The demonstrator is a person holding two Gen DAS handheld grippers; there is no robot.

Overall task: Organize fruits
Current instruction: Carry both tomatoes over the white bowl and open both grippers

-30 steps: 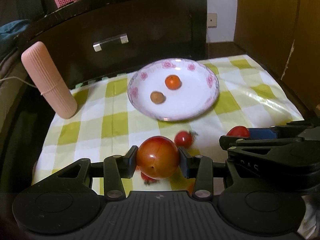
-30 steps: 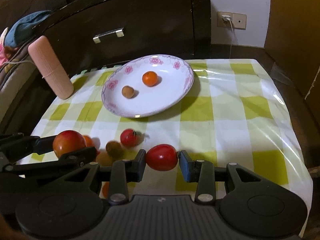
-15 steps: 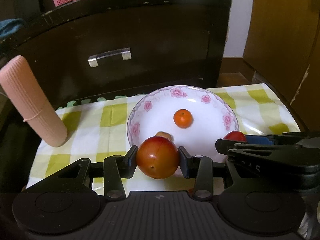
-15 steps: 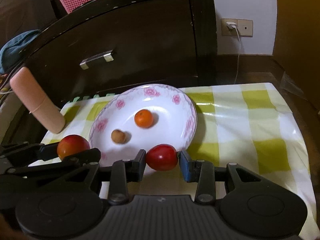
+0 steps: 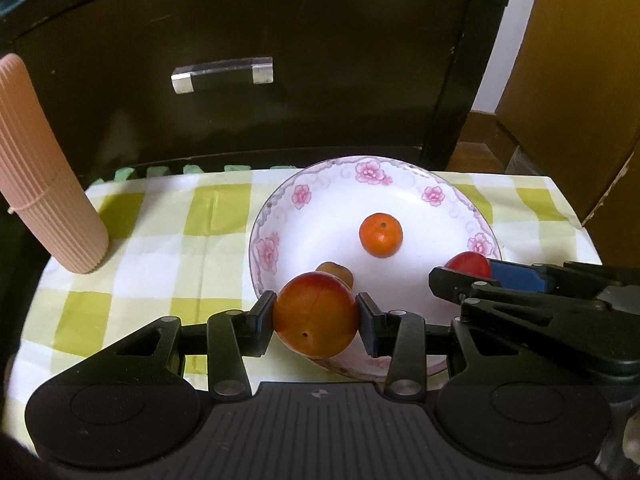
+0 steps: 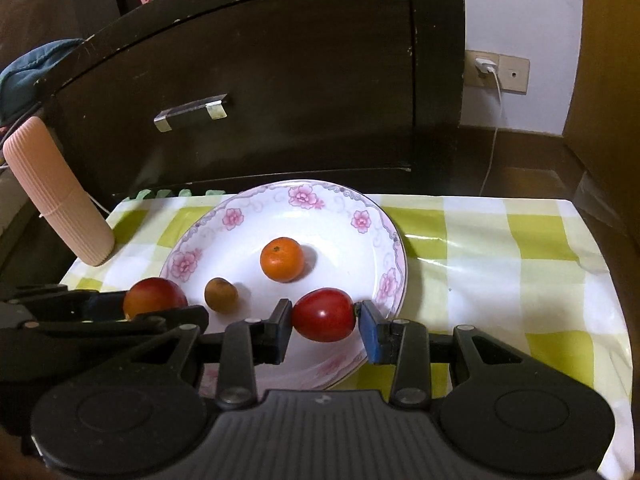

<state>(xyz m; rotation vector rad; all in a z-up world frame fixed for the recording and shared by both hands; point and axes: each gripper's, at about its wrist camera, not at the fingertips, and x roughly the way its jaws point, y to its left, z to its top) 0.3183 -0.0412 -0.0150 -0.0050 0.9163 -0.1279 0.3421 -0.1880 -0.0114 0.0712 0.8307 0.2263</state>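
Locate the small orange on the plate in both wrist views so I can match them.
Left wrist: small orange right of centre, past the held fruit.
Right wrist: small orange just left of centre, above the held red fruit.
Shared landmark: plate, floral rim.

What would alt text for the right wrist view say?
The right gripper holds a red tomato over the floral plate, where an orange and a small brown fruit lie on a checked cloth.
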